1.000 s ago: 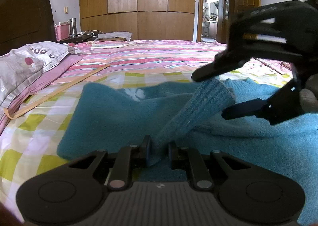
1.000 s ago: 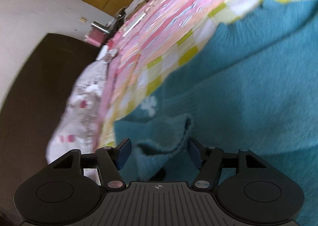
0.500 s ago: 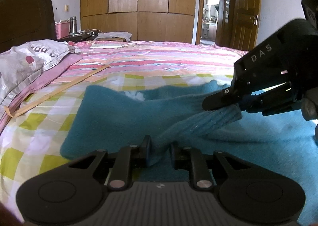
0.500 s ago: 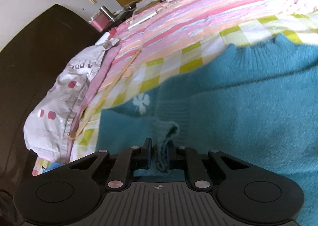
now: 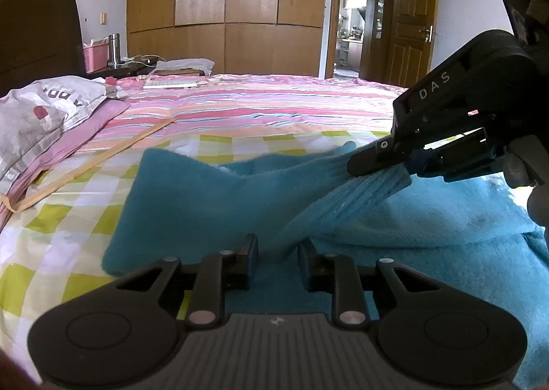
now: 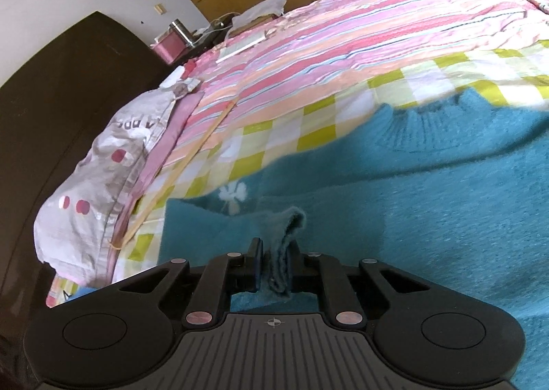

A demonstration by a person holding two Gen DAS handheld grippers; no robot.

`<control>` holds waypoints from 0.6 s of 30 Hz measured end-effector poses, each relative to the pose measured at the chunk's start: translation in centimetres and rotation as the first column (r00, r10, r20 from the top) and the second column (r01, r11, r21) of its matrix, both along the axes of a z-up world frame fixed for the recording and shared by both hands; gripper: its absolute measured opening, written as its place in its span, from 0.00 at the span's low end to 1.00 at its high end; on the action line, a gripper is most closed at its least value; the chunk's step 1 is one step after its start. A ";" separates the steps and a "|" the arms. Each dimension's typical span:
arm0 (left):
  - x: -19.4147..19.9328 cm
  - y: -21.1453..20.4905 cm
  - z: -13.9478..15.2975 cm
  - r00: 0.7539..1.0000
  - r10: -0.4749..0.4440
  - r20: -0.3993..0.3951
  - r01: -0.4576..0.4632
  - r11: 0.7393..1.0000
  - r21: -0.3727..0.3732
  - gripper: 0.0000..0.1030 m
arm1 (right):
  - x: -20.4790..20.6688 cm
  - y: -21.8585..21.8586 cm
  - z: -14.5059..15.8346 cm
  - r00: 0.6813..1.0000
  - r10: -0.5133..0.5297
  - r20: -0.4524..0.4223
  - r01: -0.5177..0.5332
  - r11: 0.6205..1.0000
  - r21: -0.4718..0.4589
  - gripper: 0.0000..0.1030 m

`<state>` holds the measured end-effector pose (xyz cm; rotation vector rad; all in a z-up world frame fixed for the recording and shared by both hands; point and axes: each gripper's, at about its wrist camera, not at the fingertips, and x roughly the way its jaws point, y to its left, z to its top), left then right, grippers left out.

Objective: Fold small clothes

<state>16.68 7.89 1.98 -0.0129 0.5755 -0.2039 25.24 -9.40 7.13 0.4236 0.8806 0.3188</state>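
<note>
A teal knitted sweater (image 5: 212, 204) lies spread on a bed (image 5: 260, 122) covered in pink stripes and yellow-green checks, its right-hand part running out of both views. In the left wrist view the sweater's lower hem disappears behind the gripper's black body, and the white clover motif is all but hidden behind a raised fold; the right wrist view shows it plainly (image 6: 233, 192). The ribbed cuff (image 5: 374, 191) of one sleeve (image 5: 308, 222) is stretched taut between the two tools. The right gripper (image 6: 274, 264) has its jaws narrowed tight on the bunched cuff end, having just closed on it. The left gripper (image 5: 278, 249) stands with its jaws a small way apart, having just been opening; the sleeve passes between them, and whether the pads still touch the knit cannot be made out. A gloved hand (image 5: 535, 180) behind the right tool is cut off at the frame edge. A printed pillow (image 5: 37, 115) lies at the dark headboard (image 5: 37, 23); a thin wooden stick (image 5: 103, 156) rests on the sheet.
</note>
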 end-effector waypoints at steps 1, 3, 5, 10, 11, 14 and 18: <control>0.0 -0.1 0.1 1.000 -0.002 0.002 0.002 1.000 0.000 0.32 | 0.0 -0.2 0.0 1.000 -0.004 0.001 0.004 1.000 -0.002 0.12; 0.0 -0.2 0.1 1.000 -0.007 0.002 0.007 1.000 0.000 0.32 | 0.0 -0.4 0.0 1.000 -0.008 -0.001 0.008 1.000 -0.004 0.12; -0.1 -0.4 0.2 1.000 -0.011 0.003 0.011 1.000 0.006 0.32 | 0.0 -0.5 0.0 1.000 -0.008 -0.001 0.008 1.000 -0.011 0.12; -0.2 -0.5 0.5 1.000 -0.012 0.004 0.012 1.000 0.000 0.32 | 0.0 -1.0 0.2 1.000 -0.013 0.000 0.013 1.000 -0.012 0.12; -0.2 -0.5 0.6 1.000 -0.011 0.005 0.011 1.000 0.001 0.32 | 0.1 -1.1 0.3 1.000 -0.014 0.002 0.014 1.000 -0.013 0.12; -0.2 -0.7 0.7 1.000 -0.012 0.007 0.012 1.000 0.005 0.32 | 0.0 -1.3 0.5 1.000 -0.011 0.008 0.011 1.000 -0.027 0.12; -0.4 -0.9 0.6 1.000 -0.010 0.005 0.010 1.000 0.008 0.32 | 0.1 -1.7 0.4 1.000 -0.016 0.003 0.016 0.999 -0.042 0.12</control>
